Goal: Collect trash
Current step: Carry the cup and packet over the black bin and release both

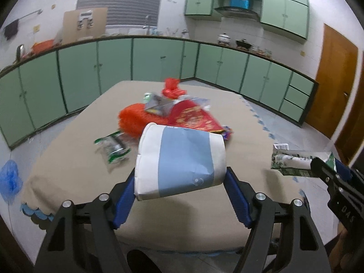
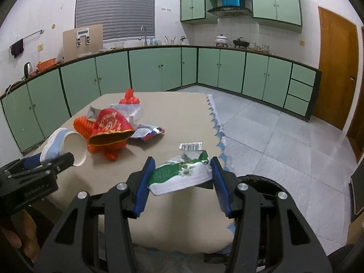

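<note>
Green cabinets (image 2: 157, 68) run along the far walls of a kitchen, and nearer stands a table (image 2: 182, 118) under a beige cloth with a blue scalloped edge.

Left gripper (image 1: 180, 182): its 2 blue pads are clenched on a paper cup (image 1: 182, 161), white with a wide pale-blue band, held clear of the cloth. The cup lies on its side with its long axis running left to right across the jaws. In the right wrist view the cup (image 2: 64, 146) shows its open mouth turned toward the right, so its base points left.

Right gripper (image 2: 182, 175): it grasps a green-and-white wrapper (image 2: 182, 174), flattened and crumpled, also lifted above the table. The wrapper's long axis runs left to right between the pads; a torn flap with a barcode sticks up toward the far side. From the left wrist view the same wrapper (image 1: 295, 162) stretches out leftward from the right gripper (image 1: 327, 168), at the near right of the table.

Further out on the cloth sits a heap of red and orange bags (image 2: 107, 127) with a red-and-gold pouch whose dark mouth faces near. A blue-and-white packet (image 2: 147, 133) lies just right of the heap, and another green wrapper (image 1: 112, 147) lies left of it, near the cup.
</note>
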Motion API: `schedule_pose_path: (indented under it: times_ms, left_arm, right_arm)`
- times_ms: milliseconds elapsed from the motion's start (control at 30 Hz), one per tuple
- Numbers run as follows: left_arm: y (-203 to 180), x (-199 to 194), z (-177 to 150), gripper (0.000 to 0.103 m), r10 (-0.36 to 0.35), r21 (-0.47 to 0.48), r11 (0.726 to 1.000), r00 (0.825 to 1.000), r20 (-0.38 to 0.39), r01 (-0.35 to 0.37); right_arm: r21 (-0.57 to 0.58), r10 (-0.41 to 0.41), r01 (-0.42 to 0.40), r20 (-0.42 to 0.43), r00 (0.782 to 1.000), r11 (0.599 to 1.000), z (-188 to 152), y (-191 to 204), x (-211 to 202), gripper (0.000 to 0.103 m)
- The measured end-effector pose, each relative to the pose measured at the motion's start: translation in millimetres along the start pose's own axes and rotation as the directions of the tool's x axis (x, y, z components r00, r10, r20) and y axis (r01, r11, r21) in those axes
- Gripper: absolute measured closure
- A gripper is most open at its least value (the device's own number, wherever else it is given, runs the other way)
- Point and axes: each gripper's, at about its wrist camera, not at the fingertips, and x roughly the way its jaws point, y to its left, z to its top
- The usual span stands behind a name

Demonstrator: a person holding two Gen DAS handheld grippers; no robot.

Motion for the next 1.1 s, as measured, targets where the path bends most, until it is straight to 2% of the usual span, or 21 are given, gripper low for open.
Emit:
schedule_pose_path:
  times_ms: [300, 467, 633, 767, 900, 1000, 1100]
  left_arm:
    - [-67, 2, 14, 0.031, -0.099, 0.116, 0.988, 0.995, -0.005, 0.099]
    - [-116, 13, 18, 0.03, -0.18, 0.192, 0.964, 0.983, -0.033, 0.183]
    - [-171, 25, 19, 0.03, -0.26, 0.291, 0.919, 0.964, -0.056, 0.265]
    - [-208, 43, 16, 0.03, -0.312, 0.331, 0.884, 0.944, -0.107, 0.33]
    - [-250, 73, -1, 0.03, -0.35, 0.367, 0.84, 0.917, -0.194, 0.398]
    - [-279, 104, -16, 0.03, -0.347, 0.374, 0.821, 0.897, -0.273, 0.432]
    - [-303, 131, -28, 0.03, -0.329, 0.373, 0.814, 0.883, -0.334, 0.445]
  right_arm:
    - [0.055, -0.092, 0.091, 0.02, 0.996, 0.994, 6, -54, -27, 0.055]
    - [0.129, -0.166, 0.165, -0.003, 0.986, 0.978, -4, -100, -33, 0.055]
    - [0.221, -0.235, 0.242, -0.056, 0.97, 0.945, -20, -154, -30, 0.055]
    - [0.257, -0.25, 0.268, -0.101, 0.963, 0.929, -36, -184, -17, 0.055]
    - [0.283, -0.224, 0.264, -0.168, 0.96, 0.922, -55, -210, 12, 0.055]
    - [0.301, -0.201, 0.269, -0.238, 0.95, 0.915, -72, -226, 44, 0.055]
    - [0.352, -0.175, 0.282, -0.307, 0.936, 0.893, -86, -249, 73, 0.055]
